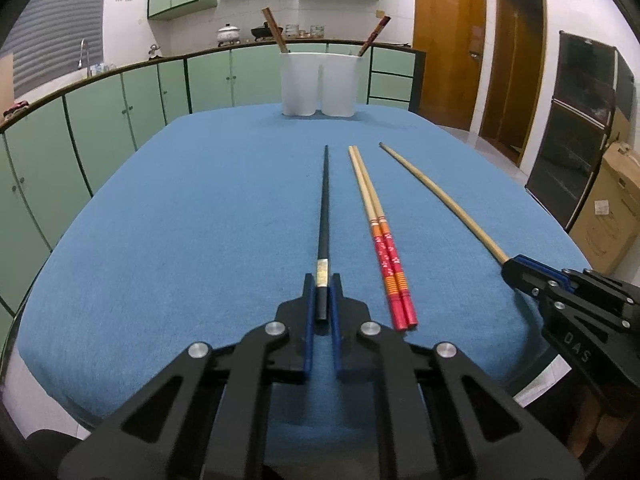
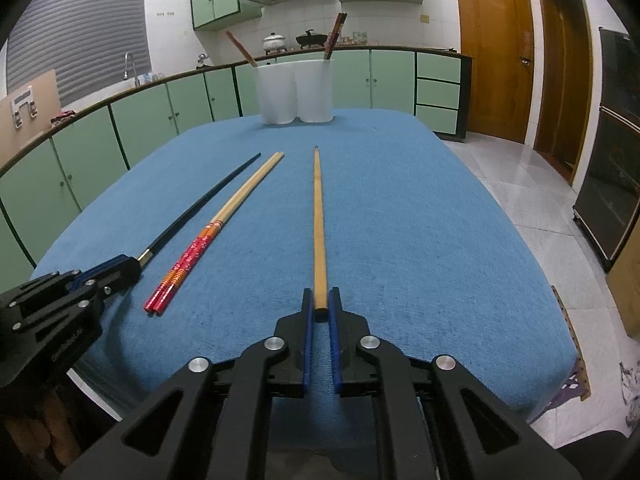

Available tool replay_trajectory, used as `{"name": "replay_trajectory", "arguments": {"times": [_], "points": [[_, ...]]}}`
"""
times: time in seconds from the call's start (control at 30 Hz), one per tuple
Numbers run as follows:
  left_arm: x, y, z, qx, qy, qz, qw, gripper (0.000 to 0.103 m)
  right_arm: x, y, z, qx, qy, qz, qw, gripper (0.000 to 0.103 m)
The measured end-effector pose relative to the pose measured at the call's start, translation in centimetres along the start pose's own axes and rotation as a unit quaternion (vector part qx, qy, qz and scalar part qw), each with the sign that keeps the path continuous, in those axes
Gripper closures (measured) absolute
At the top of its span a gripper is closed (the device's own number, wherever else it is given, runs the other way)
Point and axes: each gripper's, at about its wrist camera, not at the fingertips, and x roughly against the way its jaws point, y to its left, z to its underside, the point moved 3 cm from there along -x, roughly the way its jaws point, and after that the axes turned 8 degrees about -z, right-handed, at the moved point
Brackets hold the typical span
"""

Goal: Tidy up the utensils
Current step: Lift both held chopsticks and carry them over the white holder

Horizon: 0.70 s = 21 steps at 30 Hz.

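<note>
On the blue tablecloth (image 1: 200,220) lie black chopsticks (image 1: 324,208), a red-handled pair (image 1: 378,232) and a plain bamboo pair (image 1: 440,200). My left gripper (image 1: 322,280) is shut on the near end of the black chopsticks. In the right wrist view my right gripper (image 2: 321,294) is shut on the near end of the bamboo chopsticks (image 2: 318,220). The red-handled pair (image 2: 208,236) lies loose between them. Two white holders (image 1: 318,82) stand at the far edge, each with brown chopsticks sticking out.
Green kitchen cabinets (image 1: 120,112) run along the left and back. Wooden doors (image 1: 448,40) are at the right, with a dark cabinet (image 1: 576,128) and a cardboard box (image 1: 608,208) beside the table. The tiled floor (image 2: 520,184) shows past the right edge.
</note>
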Motion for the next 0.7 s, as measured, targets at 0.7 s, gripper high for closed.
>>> {"name": "replay_trajectory", "arguments": {"times": [0.7], "points": [[7.2,2.0,-5.2,0.018,-0.063,0.019,0.9977,0.097,8.6,1.4,-6.6,0.017,-0.085,-0.023,0.996,0.096]]}}
